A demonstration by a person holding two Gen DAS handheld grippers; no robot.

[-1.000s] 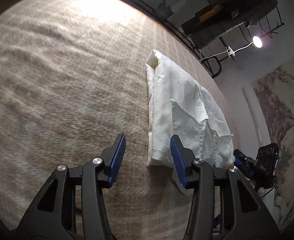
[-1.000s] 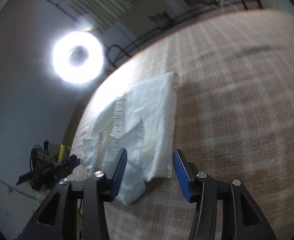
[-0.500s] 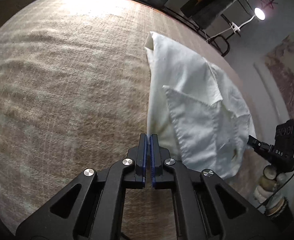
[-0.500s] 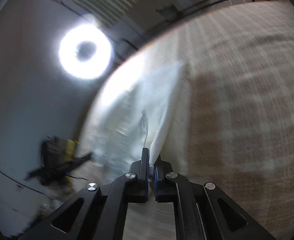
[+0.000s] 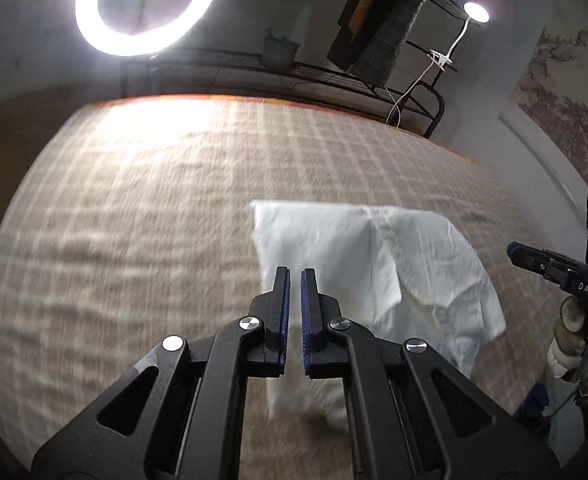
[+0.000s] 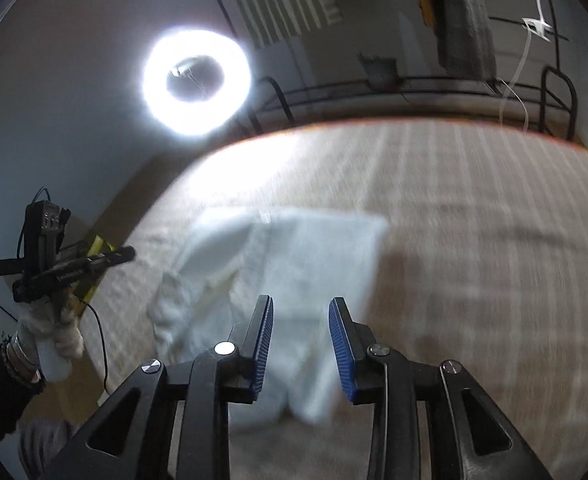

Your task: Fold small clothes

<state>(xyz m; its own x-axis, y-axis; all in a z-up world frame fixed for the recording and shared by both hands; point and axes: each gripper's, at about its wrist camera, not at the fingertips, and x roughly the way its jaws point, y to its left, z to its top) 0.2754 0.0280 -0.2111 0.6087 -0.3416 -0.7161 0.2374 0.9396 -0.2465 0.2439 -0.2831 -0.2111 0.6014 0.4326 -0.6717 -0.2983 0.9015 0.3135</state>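
On the checked tabletop (image 5: 142,216) a white garment (image 5: 374,264), partly folded, is seen lying ahead of both claws. The left claw (image 5: 293,280) is seen nearly shut, only a thin slit between its blue pads, with nothing gripped. The right claw (image 6: 301,320) has just been opening and is held partly open above the garment, with nothing pinched.

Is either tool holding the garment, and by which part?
Right tool has just been opening, holding nothing. Left tool is shut over the white garment's left edge; a grip cannot be told.
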